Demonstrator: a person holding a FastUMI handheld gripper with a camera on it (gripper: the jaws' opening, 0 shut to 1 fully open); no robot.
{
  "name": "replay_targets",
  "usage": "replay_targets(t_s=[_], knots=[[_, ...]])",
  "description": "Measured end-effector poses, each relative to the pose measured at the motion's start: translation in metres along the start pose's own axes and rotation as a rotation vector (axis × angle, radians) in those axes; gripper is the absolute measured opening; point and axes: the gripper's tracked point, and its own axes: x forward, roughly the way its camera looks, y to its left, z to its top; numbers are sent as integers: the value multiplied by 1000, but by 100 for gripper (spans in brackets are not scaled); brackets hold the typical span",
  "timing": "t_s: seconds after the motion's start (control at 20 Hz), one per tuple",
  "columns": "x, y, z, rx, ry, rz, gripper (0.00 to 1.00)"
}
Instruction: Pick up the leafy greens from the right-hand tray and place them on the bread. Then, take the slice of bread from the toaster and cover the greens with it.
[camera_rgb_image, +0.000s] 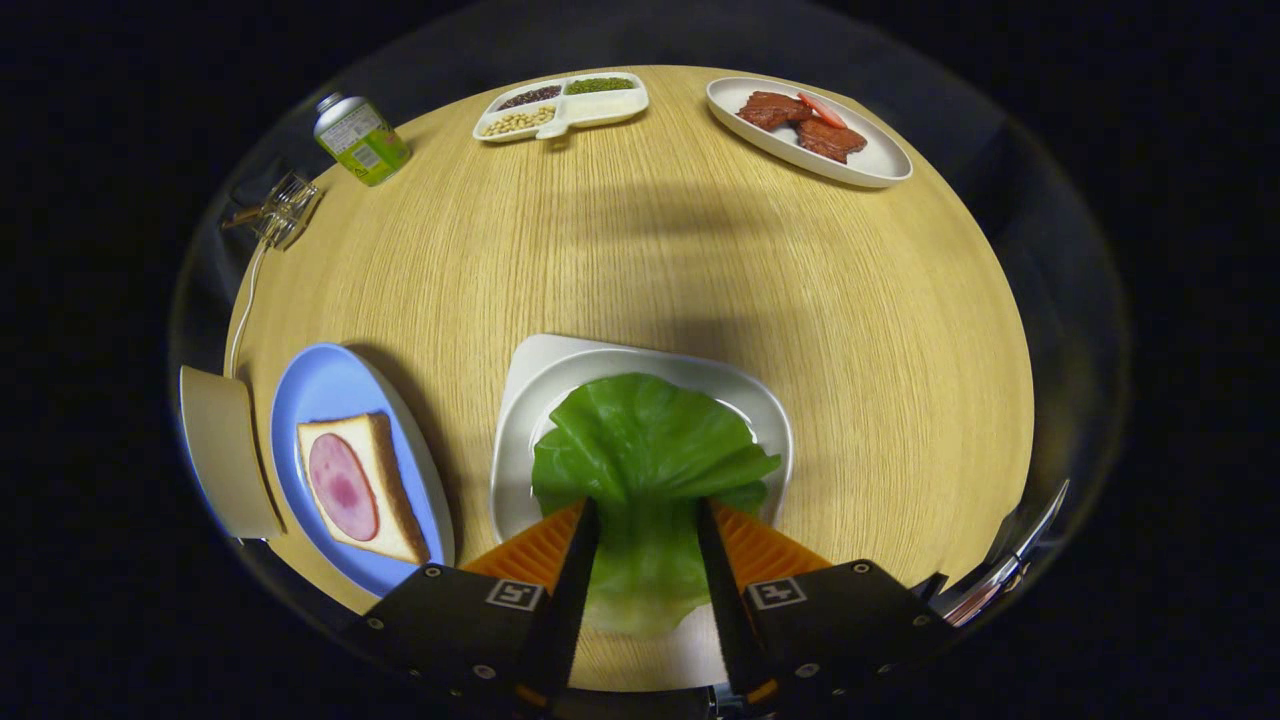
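Four dishes: a blue plate (330, 400), a white tray (520, 400), a divided dish (600, 105), an oval plate (880, 160). One leaf (640, 450), one bread slice (385, 480), one ham round (343, 487), one can (360, 140).

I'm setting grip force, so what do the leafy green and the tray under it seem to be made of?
The leafy green, lying between the gripper fingers, looks like soft moulded plastic or rubber: uniform colour, a dull waxy sheen, stiff ribbed folds. Real lettuce can't be ruled out. The white tray looks like glazed ceramic or melamine: smooth, glossy, thick rounded rim.
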Motion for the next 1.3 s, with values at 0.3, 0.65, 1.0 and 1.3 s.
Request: replay_targets(t_s=[0.3,0.65,1.0,1.3], knots=[[-1,-3,1,28,-31,-6,9],[-32,14,6,67,-77,73,3],[-72,61,16,44,-128,172,3],[-87,111,18,1,-139,243,3]])
